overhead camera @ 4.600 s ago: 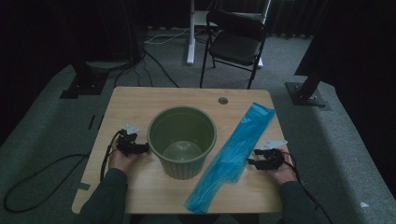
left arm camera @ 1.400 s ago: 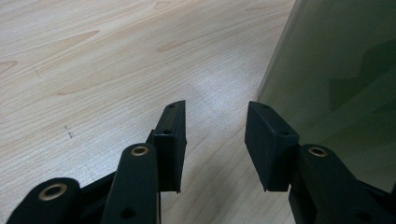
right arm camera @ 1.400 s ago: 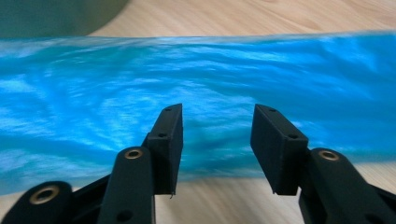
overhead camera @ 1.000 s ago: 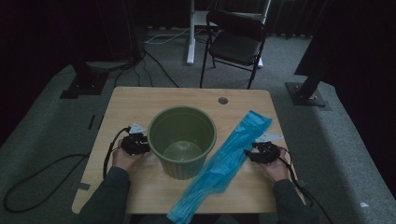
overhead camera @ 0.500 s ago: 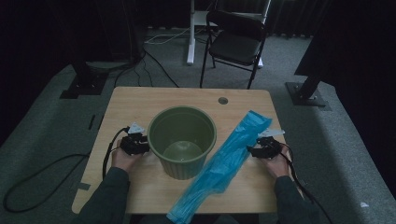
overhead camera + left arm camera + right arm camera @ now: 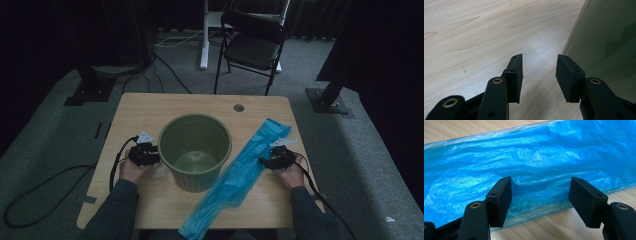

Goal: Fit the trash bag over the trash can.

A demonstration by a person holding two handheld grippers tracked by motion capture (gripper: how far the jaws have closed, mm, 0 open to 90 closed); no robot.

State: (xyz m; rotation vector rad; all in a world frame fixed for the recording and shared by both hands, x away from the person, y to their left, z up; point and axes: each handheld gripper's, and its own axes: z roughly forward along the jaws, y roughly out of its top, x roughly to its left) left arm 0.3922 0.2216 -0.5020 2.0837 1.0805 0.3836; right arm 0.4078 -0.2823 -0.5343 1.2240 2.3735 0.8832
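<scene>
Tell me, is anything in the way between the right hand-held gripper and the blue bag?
No, nothing visible. The right hand-held gripper sits right at the edge of the blue bag, jaws wide open after just opening, with the bag's edge already between them. The green bucket stands apart on the bag's other side.

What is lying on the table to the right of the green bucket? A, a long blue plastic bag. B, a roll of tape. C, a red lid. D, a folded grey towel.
A: a long blue plastic bag lies slantwise beside the green bucket.
</scene>
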